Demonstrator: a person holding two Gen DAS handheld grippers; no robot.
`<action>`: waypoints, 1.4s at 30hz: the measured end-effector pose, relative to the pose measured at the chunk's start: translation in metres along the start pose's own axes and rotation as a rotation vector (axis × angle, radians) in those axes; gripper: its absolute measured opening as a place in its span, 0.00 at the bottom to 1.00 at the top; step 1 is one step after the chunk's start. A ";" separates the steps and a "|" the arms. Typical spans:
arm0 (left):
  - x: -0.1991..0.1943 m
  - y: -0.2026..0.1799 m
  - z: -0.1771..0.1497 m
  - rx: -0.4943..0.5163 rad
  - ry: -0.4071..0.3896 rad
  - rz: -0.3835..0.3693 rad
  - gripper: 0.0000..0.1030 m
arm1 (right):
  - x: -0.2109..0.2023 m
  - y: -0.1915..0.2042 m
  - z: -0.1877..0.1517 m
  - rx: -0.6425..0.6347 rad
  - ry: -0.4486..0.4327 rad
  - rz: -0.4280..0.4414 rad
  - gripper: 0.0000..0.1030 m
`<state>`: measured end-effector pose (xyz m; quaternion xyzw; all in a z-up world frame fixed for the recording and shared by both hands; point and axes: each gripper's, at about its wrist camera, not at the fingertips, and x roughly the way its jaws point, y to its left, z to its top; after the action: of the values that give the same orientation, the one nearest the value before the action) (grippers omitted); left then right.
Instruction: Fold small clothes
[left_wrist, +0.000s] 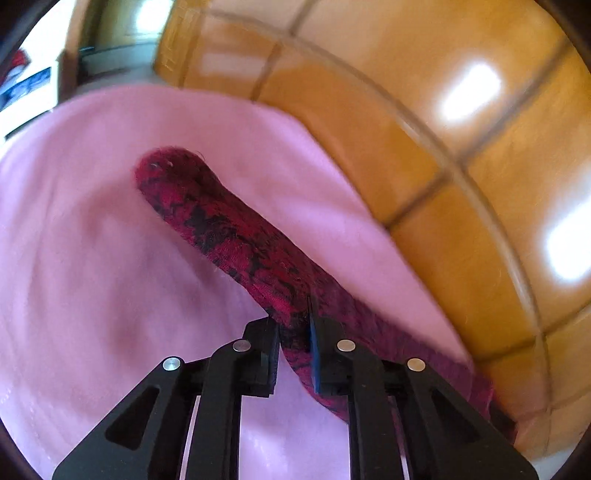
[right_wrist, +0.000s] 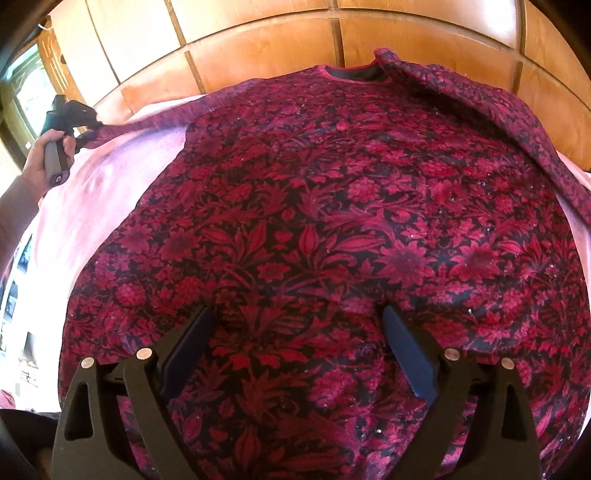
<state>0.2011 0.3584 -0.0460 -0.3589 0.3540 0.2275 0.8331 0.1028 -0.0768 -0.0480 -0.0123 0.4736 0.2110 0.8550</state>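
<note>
Your left gripper (left_wrist: 293, 332) pinches the sleeve (left_wrist: 207, 218), stretched outward; your right gripper (right_wrist: 295, 354) hovers wide open above the shirt (right_wrist: 332, 221). Next, I judge, fold that sleeve across the body.

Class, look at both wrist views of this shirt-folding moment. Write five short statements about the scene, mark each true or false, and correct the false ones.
1. The left gripper is shut on the sleeve of the red floral shirt. True.
2. The right gripper is clamped on the shirt's collar. False: its jaws stand wide open above the shirt's lower part.
3. The shirt lies on a pink cloth. True.
4. The shirt is plain blue. False: it is red and black with a floral print.
5. The other sleeve lies folded over the shirt's body. True.
</note>
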 end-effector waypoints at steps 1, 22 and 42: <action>-0.004 -0.002 -0.013 0.015 0.024 -0.038 0.37 | 0.001 0.000 0.002 0.001 0.001 0.004 0.90; -0.107 -0.003 -0.290 0.360 0.535 -0.600 0.42 | -0.064 -0.158 -0.058 0.326 -0.021 -0.098 0.62; -0.134 -0.021 -0.286 0.598 0.386 -0.330 0.42 | -0.091 -0.156 -0.074 0.247 -0.038 -0.021 0.33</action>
<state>0.0061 0.1112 -0.0759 -0.1885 0.4922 -0.0945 0.8445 0.0597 -0.2675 -0.0421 0.0923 0.4796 0.1424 0.8609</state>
